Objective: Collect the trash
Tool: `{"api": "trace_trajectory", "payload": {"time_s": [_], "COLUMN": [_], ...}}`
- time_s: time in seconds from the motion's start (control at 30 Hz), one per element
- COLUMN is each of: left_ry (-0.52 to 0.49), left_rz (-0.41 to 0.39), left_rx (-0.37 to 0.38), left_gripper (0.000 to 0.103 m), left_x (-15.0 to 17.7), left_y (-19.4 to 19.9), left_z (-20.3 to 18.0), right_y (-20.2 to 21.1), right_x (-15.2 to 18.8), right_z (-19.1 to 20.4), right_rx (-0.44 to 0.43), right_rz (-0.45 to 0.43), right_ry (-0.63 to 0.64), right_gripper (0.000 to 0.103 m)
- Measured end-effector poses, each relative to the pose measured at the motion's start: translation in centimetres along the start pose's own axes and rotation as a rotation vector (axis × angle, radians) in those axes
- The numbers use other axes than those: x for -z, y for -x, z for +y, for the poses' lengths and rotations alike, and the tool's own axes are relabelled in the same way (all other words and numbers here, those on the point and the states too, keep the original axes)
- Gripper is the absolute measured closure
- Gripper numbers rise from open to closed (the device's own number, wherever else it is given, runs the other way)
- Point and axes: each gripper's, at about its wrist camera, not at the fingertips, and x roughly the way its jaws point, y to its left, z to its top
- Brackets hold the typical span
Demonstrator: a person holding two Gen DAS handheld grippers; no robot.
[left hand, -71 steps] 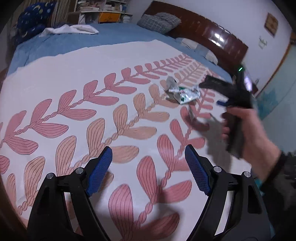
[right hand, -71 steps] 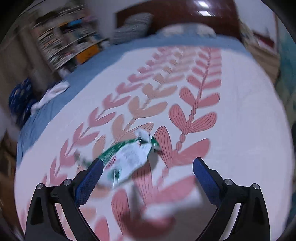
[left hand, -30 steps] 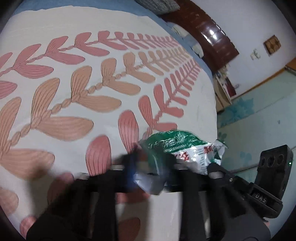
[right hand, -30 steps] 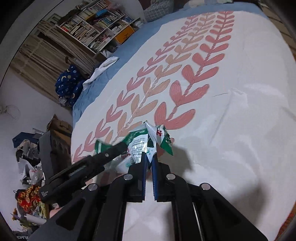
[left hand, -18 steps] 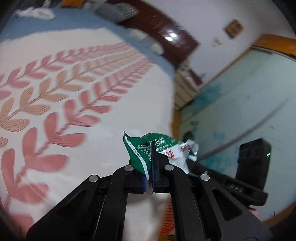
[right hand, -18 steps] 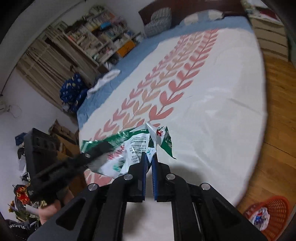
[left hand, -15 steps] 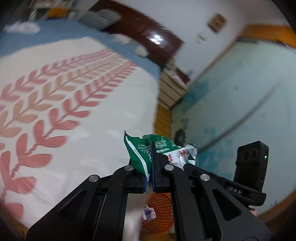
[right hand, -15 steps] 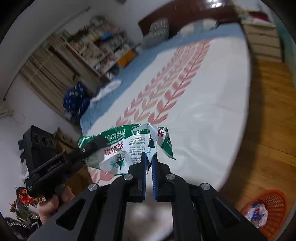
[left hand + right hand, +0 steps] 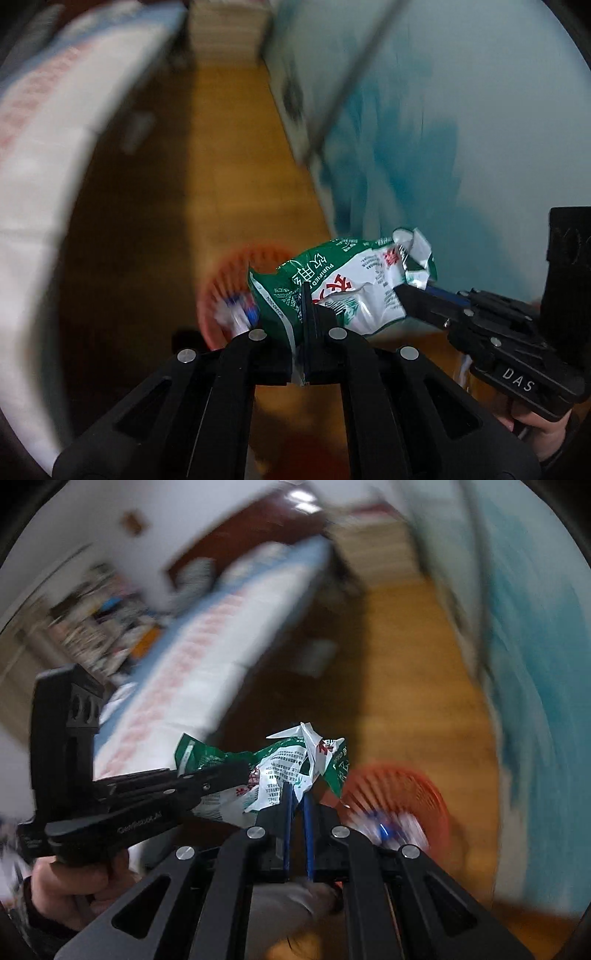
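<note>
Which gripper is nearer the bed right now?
Left. The left gripper is on the bed side of the wrapper; right gripper holds the wrapper's far end, toward the blue wall.

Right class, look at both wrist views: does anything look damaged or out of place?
The green-and-white wrapper is crumpled and torn open. It hangs in mid-air above the orange basket, pinched by the left gripper and right gripper together.

Your views show wooden floor below, amber planks, blurred. Red mesh basket stands on floor near teal wall; blurred white and blue scraps lie inside. Bed stands on floor well apart from basket. White spread with pink leaf print lies over bed; blue sheet shows along far edge.
</note>
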Motion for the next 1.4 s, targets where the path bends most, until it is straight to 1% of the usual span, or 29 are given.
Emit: {"api": "trace_trajectory", "payload": {"time_s": [0.03, 0.1, 0.13, 0.17, 0.2, 0.23, 0.27, 0.3, 0.4, 0.47, 0.5, 0.53, 0.57, 0.6, 0.63, 0.67, 0.73, 0.87, 0.9, 0.97, 1.0, 1.07, 1.13, 1.17, 1.2, 1.27, 1.3, 1.37, 1.4], "left_ry": [-0.017, -0.029, -0.035, -0.035, -0.033, -0.016, 0.006, 0.024, 0.012, 0.026, 0.027, 0.029, 0.030, 0.028, 0.026, 0.032, 0.051, 0.058, 0.063, 0.077, 0.080, 0.096, 0.112, 0.121, 0.135, 0.158, 0.173, 0.200, 0.223], "left_rz": [0.074, 0.135, 0.174, 0.191, 0.210, 0.242, 0.256, 0.265, 0.249, 0.253, 0.254, 0.247, 0.223, 0.195, 0.183, 0.164, 0.130, 0.045, 0.021, -0.052, -0.109, -0.211, -0.315, -0.366, -0.413, -0.487, -0.534, -0.593, -0.624], "left_rx": [-0.025, -0.046, -0.069, -0.077, -0.082, -0.091, -0.096, -0.095, -0.134, -0.134, -0.131, -0.133, -0.145, -0.162, -0.175, -0.190, -0.199, -0.227, -0.232, -0.259, -0.274, -0.303, -0.329, -0.348, -0.376, -0.428, -0.461, -0.514, -0.543], "left_gripper": [0.099, 0.099, 0.099, 0.099, 0.099, 0.099, 0.099, 0.099, 0.099, 0.099, 0.099, 0.099, 0.097, 0.095, 0.084, 0.060, 0.036, 0.036, 0.036, 0.036, 0.036, 0.036, 0.036, 0.035, 0.034, 0.028, 0.028, 0.026, 0.025], "left_x": [0.3, 0.8, 1.4, 1.7, 2.2, 2.6, 2.7, 2.7, 2.2, 2.2, 2.2, 2.1, 2.0, 1.8, 1.6, 1.5, 1.2, 0.9, 0.9, 0.8, 0.8, 1.0, 1.6, 2.1, 2.7, 3.9, 4.7, 6.2, 7.2], "left_y": [-3.6, -7.3, -9.8, -11.1, -12.3, -13.9, -14.7, -15.3, -16.7, -17.0, -16.9, -16.8, -16.4, -15.9, -15.3, -14.6, -13.6, -9.7, -8.6, -5.1, -2.7, 1.8, 6.9, 9.9, 13.0, 17.7, 20.4, 24.3, 26.3], "left_z": [-0.7, -1.3, -1.3, -1.1, -1.1, -0.6, -0.4, -0.3, -0.2, 0.2, 0.3, 0.2, 0.2, 0.2, 0.2, 0.2, 0.4, 0.9, 1.1, 1.7, 2.1, 2.8, 3.7, 4.5, 5.4, 7.1, 8.3, 10.5, 11.9], "right_y": [-1.0, -2.9, -3.9, -5.0, -5.6, -6.6, -7.3, -7.9, -9.4, -10.0, -10.5, -11.0, -11.0, -10.6, -10.4, -10.2, -8.8, -5.8, -4.6, -3.3, -1.9, -0.6, 1.3, 2.1, 2.9, 4.0, 4.7, 5.3, 5.5], "right_x": [0.9, 3.2, 4.1, 5.2, 5.6, 6.2, 6.5, 7.0, 6.8, 6.4, 6.4, 6.3, 6.2, 6.0, 5.8, 5.7, 5.6, 4.8, 4.6, 4.0, 3.6, 2.8, 1.9, 1.5, 0.9, 0.1, -0.5, -1.1, -1.4], "right_z": [-2.4, -6.8, -8.3, -10.0, -10.5, -11.0, -10.9, -10.7, -10.1, -10.0, -9.3, -8.3, -7.9, -7.6, -7.5, -7.3, -7.0, -5.8, -4.9, -4.4, -3.2, -1.9, 0.9, 2.2, 4.3, 8.2, 11.7, 15.4, 18.2], "right_rx": [0.011, 0.024, 0.029, 0.039, 0.041, 0.073, 0.091, 0.089, 0.104, 0.132, 0.164, 0.179, 0.190, 0.200, 0.213, 0.223, 0.250, 0.280, 0.286, 0.289, 0.282, 0.267, 0.237, 0.219, 0.192, 0.151, 0.110, 0.064, 0.026], "right_rz": [0.026, 0.062, 0.081, 0.090, 0.097, 0.118, 0.126, 0.129, 0.144, 0.153, 0.159, 0.155, 0.141, 0.115, 0.099, 0.092, 0.066, 0.009, -0.018, -0.046, -0.080, -0.115, -0.174, -0.198, -0.226, -0.274, -0.313, -0.348, -0.375], "right_ry": [-0.047, -0.148, -0.176, -0.204, -0.206, -0.191, -0.178, -0.158, -0.127, -0.113, -0.093, -0.078, -0.065, -0.061, -0.057, -0.051, -0.038, -0.009, 0.003, 0.016, 0.029, 0.040, 0.076, 0.091, 0.115, 0.166, 0.213, 0.257, 0.287], "right_gripper": [0.096, 0.096, 0.096, 0.096, 0.096, 0.096, 0.096, 0.096, 0.094, 0.089, 0.085, 0.065, 0.038, 0.036, 0.032, 0.032, 0.031, 0.030, 0.030, 0.030, 0.030, 0.029, 0.027, 0.024, 0.023, 0.021, 0.019, 0.013, 0.012]}}
